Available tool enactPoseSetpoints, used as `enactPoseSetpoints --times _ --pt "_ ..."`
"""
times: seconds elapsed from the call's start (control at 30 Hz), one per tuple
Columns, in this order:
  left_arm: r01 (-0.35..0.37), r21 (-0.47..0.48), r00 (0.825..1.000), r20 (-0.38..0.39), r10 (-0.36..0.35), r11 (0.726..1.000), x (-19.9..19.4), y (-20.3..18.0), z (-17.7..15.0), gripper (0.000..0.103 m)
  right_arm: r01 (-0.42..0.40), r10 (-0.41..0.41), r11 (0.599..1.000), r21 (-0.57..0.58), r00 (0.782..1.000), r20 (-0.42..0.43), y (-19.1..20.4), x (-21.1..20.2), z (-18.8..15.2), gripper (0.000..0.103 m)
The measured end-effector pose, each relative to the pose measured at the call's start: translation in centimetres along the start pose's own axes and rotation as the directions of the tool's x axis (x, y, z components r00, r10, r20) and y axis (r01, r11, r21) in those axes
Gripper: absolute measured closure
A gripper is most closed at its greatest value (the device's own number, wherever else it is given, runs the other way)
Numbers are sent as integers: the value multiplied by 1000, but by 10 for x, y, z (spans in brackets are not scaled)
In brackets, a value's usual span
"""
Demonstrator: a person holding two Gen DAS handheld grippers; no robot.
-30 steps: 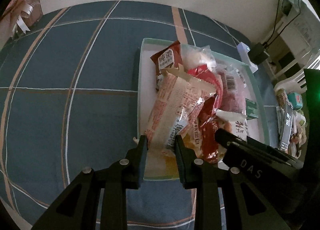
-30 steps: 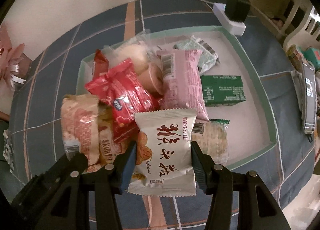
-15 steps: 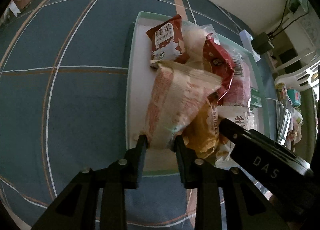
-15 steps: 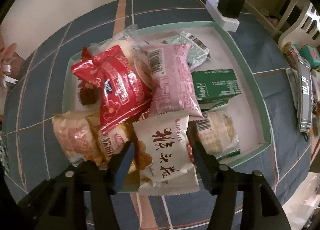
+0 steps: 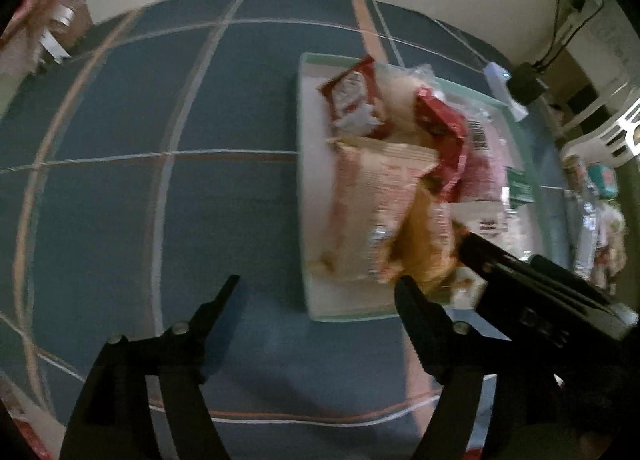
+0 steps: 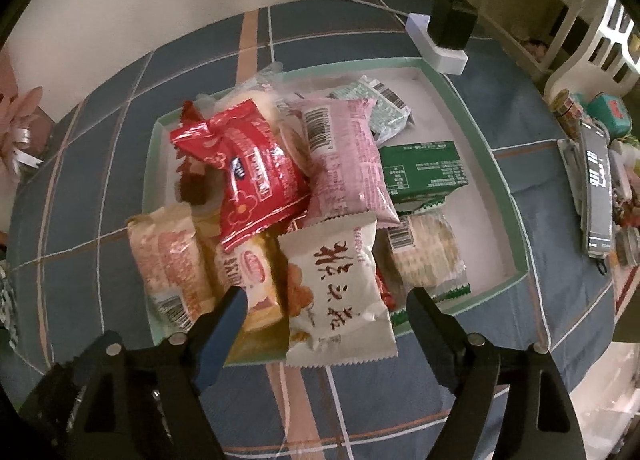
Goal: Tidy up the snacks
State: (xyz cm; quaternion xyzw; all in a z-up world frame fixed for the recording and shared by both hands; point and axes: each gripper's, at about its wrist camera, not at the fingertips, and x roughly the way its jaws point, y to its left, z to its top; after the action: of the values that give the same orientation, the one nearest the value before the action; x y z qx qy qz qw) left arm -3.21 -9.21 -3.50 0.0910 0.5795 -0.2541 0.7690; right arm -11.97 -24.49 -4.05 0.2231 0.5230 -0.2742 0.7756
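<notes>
Blue tablecloth [image 6: 520,108], snack-heaped tray [image 6: 476,132]

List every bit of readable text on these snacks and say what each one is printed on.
"粘头花", roughly, in brush script: white packet, uncertain reading.
Oval logo on yellow packet: too blurred.
Red packet, pink packet, green box: print and barcodes too small.
Left wrist view: all motion-blurred, unreadable.
</notes>
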Motion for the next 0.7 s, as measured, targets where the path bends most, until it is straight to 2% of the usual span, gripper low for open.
enactPoseSetpoints --times 0.13,0.23,0.33,0.5,0.57,0.7 --pt "-117 15 993 27 116 993 -5 13 -4 25 -3 3 1000 -14 1000 18 9 -15 -15 18" --pt "-207 26 978 32 207 978 -5 27 -7 25 5 -4 1000 -28 1000 29 16 -21 -25 18" --pt "-256 16 966 45 255 967 -6 34 -7 25 6 -4 999 -42 999 33 21 -25 -32 18" --pt "-293 5 954 61 292 956 -7 38 -6 25 15 -13 998 -67 999 29 27 -25 -43 15" --pt "-303 2 951 61 302 953 -9 42 -9 25 21 -19 997 -71 999 27 27 -23 -47 3" --pt "-314 -6 947 65 314 949 -10 41 -9 25 23 -21 997 -74 999 26 26 -21 -53 0"
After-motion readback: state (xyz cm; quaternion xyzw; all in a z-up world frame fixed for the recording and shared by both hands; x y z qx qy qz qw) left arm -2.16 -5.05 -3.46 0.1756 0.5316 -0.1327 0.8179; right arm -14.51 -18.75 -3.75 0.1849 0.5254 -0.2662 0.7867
